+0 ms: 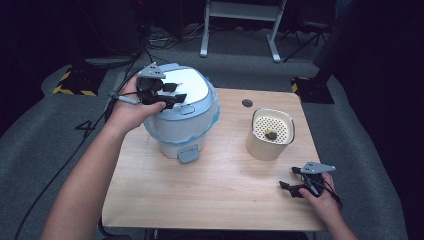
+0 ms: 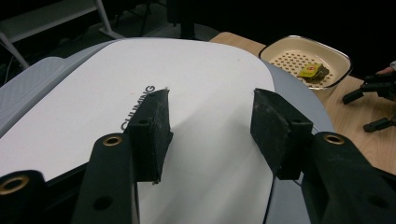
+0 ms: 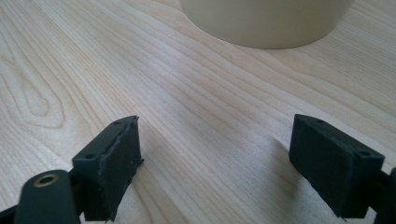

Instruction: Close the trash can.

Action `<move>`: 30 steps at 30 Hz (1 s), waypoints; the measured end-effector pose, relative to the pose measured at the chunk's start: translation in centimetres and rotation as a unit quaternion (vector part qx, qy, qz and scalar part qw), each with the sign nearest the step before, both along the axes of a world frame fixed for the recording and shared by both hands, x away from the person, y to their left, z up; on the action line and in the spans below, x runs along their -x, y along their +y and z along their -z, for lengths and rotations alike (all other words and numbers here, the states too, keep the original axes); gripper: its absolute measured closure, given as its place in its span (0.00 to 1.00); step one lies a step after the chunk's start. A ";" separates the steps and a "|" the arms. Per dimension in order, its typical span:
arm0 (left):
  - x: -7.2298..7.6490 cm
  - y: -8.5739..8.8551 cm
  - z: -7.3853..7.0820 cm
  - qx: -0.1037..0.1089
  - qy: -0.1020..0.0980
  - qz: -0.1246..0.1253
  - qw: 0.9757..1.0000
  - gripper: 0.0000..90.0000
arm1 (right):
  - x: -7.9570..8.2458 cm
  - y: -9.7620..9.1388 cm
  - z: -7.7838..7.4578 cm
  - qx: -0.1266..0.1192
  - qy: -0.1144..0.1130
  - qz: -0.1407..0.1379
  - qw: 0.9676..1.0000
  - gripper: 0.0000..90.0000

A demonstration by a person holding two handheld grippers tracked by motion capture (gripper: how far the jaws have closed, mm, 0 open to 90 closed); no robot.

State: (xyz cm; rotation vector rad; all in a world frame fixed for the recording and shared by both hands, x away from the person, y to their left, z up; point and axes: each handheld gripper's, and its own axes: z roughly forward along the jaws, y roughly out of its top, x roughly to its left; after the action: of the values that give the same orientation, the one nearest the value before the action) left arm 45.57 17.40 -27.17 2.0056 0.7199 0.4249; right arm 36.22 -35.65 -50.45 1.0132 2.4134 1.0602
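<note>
A white and pale-blue bin [image 1: 182, 122] with a blue liner stands at the table's back left. Its white lid [image 1: 194, 86] [image 2: 93, 93] is down and bears dark lettering. My left gripper [image 1: 176, 92] [image 2: 210, 98] hovers just over the lid's left part, jaws open with nothing between them. To the right stands a cream container [image 1: 269, 145] [image 2: 280, 44] [image 3: 261, 23] with a perforated insert, and a small yellow-green scrap [image 1: 271, 134] [image 2: 314, 71] lies on it. My right gripper [image 1: 288, 178] [image 3: 215, 123] rests low over the table [image 1: 210, 190] near the front right, open and empty, pointing at the container's base.
A grey pedal [image 1: 188, 155] sticks out at the bin's front. A small dark round hole [image 1: 247, 103] is in the tabletop behind the container. A white frame [image 1: 240, 30] stands on the grey floor beyond the table. A cable trails left from my left gripper.
</note>
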 end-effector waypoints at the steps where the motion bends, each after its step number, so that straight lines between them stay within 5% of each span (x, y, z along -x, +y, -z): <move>1: 0.0 0.0 0.0 -0.001 0.000 0.001 1.000 0.53 | 0.0 0.0 0.0 0.000 0.000 0.000 1.000 0.18; 8: 0.0 -0.1 0.2 0.004 -0.004 -0.005 1.000 0.53 | 0.0 0.0 0.0 0.000 0.000 0.000 1.000 0.18; 9: 0.0 -0.2 0.1 0.000 -0.004 -0.005 1.000 0.53 | 0.0 0.0 0.0 0.000 0.000 0.000 1.000 0.18; 10: 0.1 -0.2 0.1 -0.027 -0.004 -0.008 1.000 0.53 | 0.0 0.0 0.0 0.000 0.000 0.000 1.000 0.18; 16: 0.3 -0.5 0.5 -0.007 -0.021 -0.010 1.000 0.55 | 0.0 0.0 0.0 0.001 0.000 0.000 1.000 0.18; 19: 0.7 -0.4 0.3 -0.016 -0.019 -0.021 0.999 0.41 | 0.0 0.0 0.0 0.000 0.000 0.000 1.000 0.18; 23: 2.0 -0.3 -0.2 0.023 -0.028 0.014 0.999 0.35 | 0.0 0.0 0.0 0.000 0.000 0.000 1.000 0.18; 30: 6.1 -1.0 -0.9 0.014 -0.047 0.053 0.997 0.33 | 0.0 0.0 0.0 0.000 0.000 -0.001 1.000 0.18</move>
State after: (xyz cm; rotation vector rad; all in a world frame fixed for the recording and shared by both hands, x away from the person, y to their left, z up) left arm 39.43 16.39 -26.23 1.9738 0.5553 0.4396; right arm 36.25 -35.66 -50.45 1.0107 2.4156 1.0620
